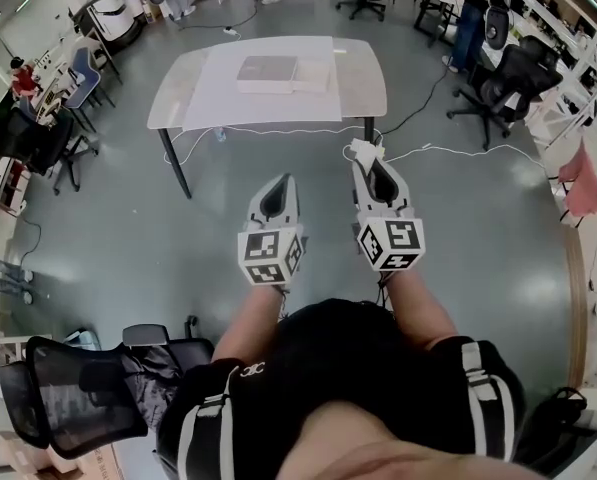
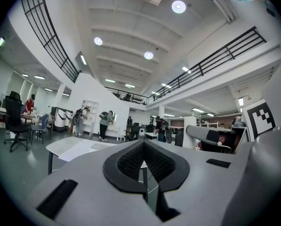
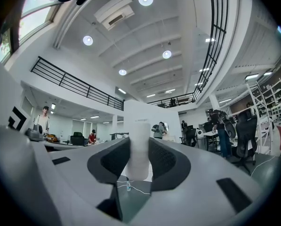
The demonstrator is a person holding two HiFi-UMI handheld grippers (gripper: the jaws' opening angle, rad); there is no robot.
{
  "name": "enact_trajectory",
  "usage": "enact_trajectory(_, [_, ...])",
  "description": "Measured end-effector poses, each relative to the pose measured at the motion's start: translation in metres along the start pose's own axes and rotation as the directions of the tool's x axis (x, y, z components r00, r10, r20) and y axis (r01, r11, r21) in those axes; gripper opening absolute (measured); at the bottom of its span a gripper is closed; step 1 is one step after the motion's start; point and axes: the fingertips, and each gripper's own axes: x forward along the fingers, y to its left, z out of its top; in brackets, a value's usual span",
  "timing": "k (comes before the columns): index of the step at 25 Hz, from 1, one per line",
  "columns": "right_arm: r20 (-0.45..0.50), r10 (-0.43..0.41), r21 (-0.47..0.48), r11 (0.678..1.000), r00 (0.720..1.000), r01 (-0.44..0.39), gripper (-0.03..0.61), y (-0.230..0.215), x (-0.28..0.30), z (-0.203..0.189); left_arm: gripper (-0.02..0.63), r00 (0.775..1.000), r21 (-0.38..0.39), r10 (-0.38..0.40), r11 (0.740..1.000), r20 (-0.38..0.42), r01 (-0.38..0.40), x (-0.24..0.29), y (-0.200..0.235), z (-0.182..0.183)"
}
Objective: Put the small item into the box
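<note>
R claw [image 3: 139, 142] clamped on white cylinder [image 3: 140, 128], long axis upright betw jaws; L claw [image 2: 143, 144] closed

Head view looked steeply down past the left gripper [image 1: 284, 180] and right gripper [image 1: 370, 160] to a table [image 1: 358, 78] beyond. Each gripper view sat close behind its jaws, tilted slightly upward. Head and left gripper views shared the table [image 2: 67, 147].

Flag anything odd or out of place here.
Nothing spilled or damaged. Only oddity: a loose white cable trails across the floor by the table, where the box lies flat. The right gripper holds the small white item.
</note>
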Motion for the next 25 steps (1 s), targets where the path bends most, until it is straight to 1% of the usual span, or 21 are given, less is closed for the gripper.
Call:
enact_trajectory(6, [0.006, -0.005, -0.005, 1.000, 1.000, 0.005, 0.123, 0.026, 0.015, -0.002, 0.005, 1.000, 0.007, -0.008, 1.000, 0.002, 0.008, -0.009, 0.030, 0.000])
enact_trajectory(13, [0.015, 0.004, -0.011, 1.000, 1.000, -0.003, 0.123, 0.032, 0.040, -0.008, 0.005, 1.000, 0.017, -0.003, 1.000, 0.003, 0.003, 0.001, 0.052, -0.004])
enact_trajectory(19, [0.033, 0.010, -0.012, 1.000, 0.999, -0.009, 0.123, 0.022, 0.077, -0.013, 0.005, 1.000, 0.036, 0.000, 0.999, 0.010, -0.001, 0.032, 0.071, -0.002])
enact_trajectory(25, [0.031, 0.018, -0.004, 1.000, 0.999, -0.018, 0.123, -0.005, 0.131, -0.028, 0.005, 1.000, 0.026, 0.010, 1.000, 0.000, -0.010, 0.087, 0.091, -0.010])
